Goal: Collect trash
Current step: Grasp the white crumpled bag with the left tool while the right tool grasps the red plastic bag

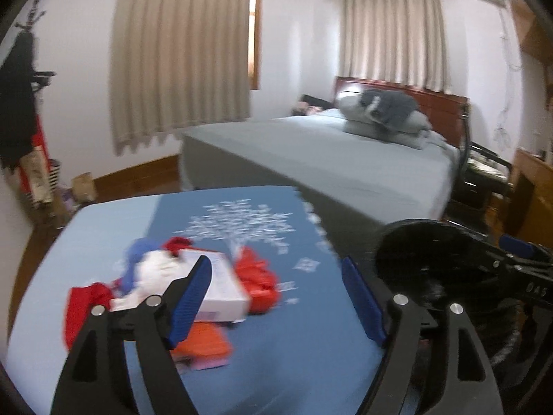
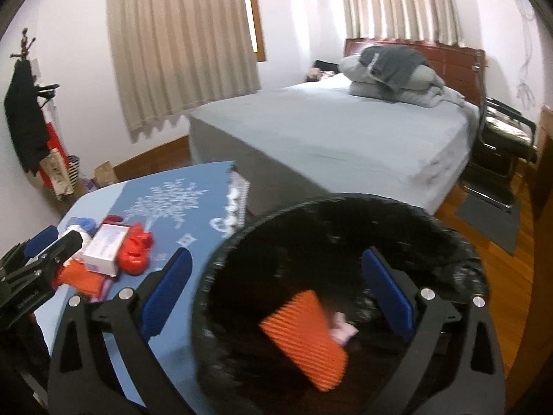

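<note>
Nearest, the right gripper hangs over the black bin, its jaws spread wide with nothing between the blue pads. Below them, inside the bin, lie an orange ribbed piece and a small pink scrap just beside it (both blurred against the dark liner).

To the left, the left gripper points across the bench, jaws wide apart and holding nothing. The bench wears a blue cloth printed with a white tree. Just beyond the left pad sits the trash in a loose heap: a white box in the middle, a red crumpled wrapper touching its right side, white and blue scraps and more red on its left, and an orange pack in front of the box, nearer the gripper. The bin stands just off the bench's right edge.

Farther back is a bed under a grey sheet, with folded bedding piled near a wooden headboard. A chair stands beside the bed. Beige curtains hang along the far wall.
</note>
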